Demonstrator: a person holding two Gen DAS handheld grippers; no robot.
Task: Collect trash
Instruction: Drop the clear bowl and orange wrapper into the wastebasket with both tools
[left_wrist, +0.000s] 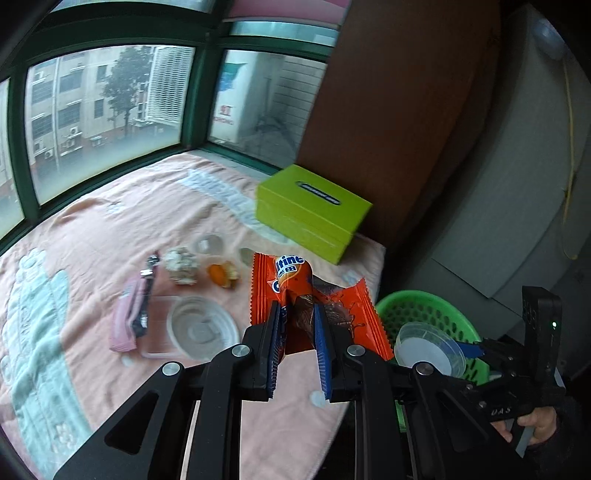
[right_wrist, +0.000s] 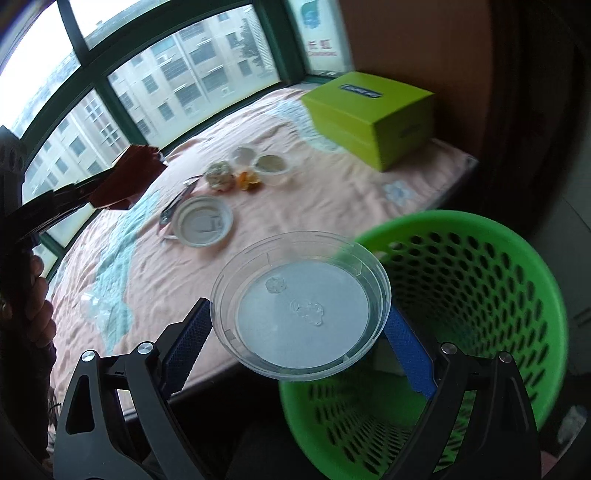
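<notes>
My left gripper (left_wrist: 297, 317) is shut on an orange snack wrapper (left_wrist: 291, 280) and holds it above the pink blanket (left_wrist: 92, 229). The wrapper also shows dark in the right wrist view (right_wrist: 125, 177). My right gripper (right_wrist: 299, 332) is shut on a clear round plastic container (right_wrist: 301, 306), held at the rim of the green perforated trash basket (right_wrist: 480, 295). The basket (left_wrist: 424, 306) and that container (left_wrist: 428, 347) also show in the left wrist view. On the blanket lie a crumpled tissue (left_wrist: 181, 264), orange peel (left_wrist: 223, 275) and a clear round lid (left_wrist: 201, 326).
A lime-green box (left_wrist: 314, 210) stands at the back right of the blanket by a brown panel (left_wrist: 388, 110). A pink pouch (left_wrist: 127, 317) with a metal utensil (left_wrist: 149, 273) and small clear cups (right_wrist: 271, 166) lie on the blanket. Windows (left_wrist: 103, 110) run behind.
</notes>
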